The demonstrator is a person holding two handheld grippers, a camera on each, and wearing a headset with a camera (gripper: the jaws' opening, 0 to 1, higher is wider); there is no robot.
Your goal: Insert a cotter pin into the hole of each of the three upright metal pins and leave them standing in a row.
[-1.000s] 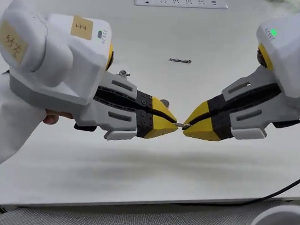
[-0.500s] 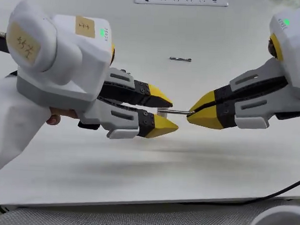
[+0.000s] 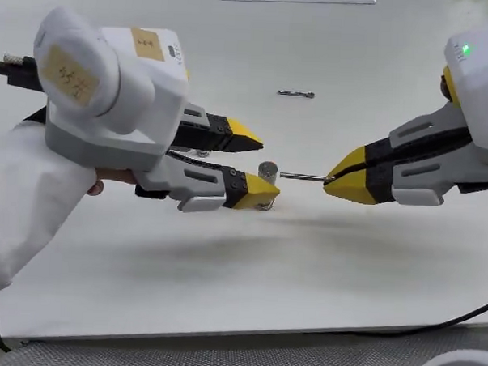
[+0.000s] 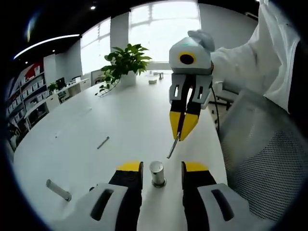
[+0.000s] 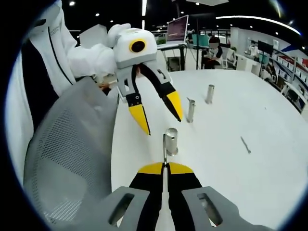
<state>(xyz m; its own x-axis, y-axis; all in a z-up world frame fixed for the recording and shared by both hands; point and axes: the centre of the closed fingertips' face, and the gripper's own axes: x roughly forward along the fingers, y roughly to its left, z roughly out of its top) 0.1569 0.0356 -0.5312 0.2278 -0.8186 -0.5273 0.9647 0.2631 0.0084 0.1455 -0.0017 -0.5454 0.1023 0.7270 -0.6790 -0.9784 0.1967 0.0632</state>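
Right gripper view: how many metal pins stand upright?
3: the near pin just past the cotter pin, the middle pin beside the left gripper, the far pin beyond it. Others may be hidden.

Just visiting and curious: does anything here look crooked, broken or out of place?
Nothing stands out. The metal pin stands upright by the open left gripper, and the right gripper holds a straight cotter pin.

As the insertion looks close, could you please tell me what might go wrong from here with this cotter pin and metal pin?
The left gripper is open, its jaws either side of the upright metal pin without clamping it, so a push from the cotter pin might tip or slide it. The right gripper holds the cotter pin by one end; its long free end could swivel and miss the hole, which I cannot make out.
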